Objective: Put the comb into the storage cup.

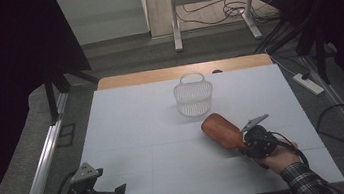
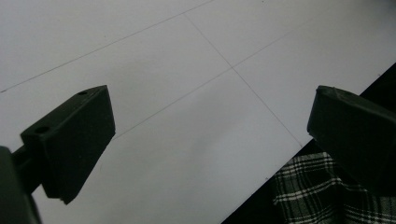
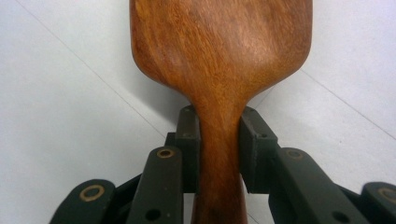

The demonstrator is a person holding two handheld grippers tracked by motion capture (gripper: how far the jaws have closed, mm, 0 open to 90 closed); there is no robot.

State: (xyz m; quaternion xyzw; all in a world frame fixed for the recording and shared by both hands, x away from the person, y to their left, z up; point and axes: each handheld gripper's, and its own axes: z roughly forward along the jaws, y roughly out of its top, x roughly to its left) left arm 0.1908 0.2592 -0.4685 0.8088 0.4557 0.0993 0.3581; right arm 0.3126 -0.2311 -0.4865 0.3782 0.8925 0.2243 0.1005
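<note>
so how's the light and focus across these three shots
High view: dim, dark surroundings, white table evenly lit. Right gripper view: wooden brush sharp, soft sheen, small shadow beneath. Left gripper view: left hand-held gripper dark, slightly soft.

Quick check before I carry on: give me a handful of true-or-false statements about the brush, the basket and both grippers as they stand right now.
1. The right gripper is clamped on the handle of the wooden brush. True.
2. The wooden brush lies inside the white basket. False: it is on the near side of the basket, apart from it, over the table.
3. The left gripper has its jaws wide apart with nothing between them. True.
4. The white basket lies tipped on its side. False: it stands upright, handle on top.
5. The left gripper is touching the basket. False: it is at the table's near left corner, far from the basket.
</note>
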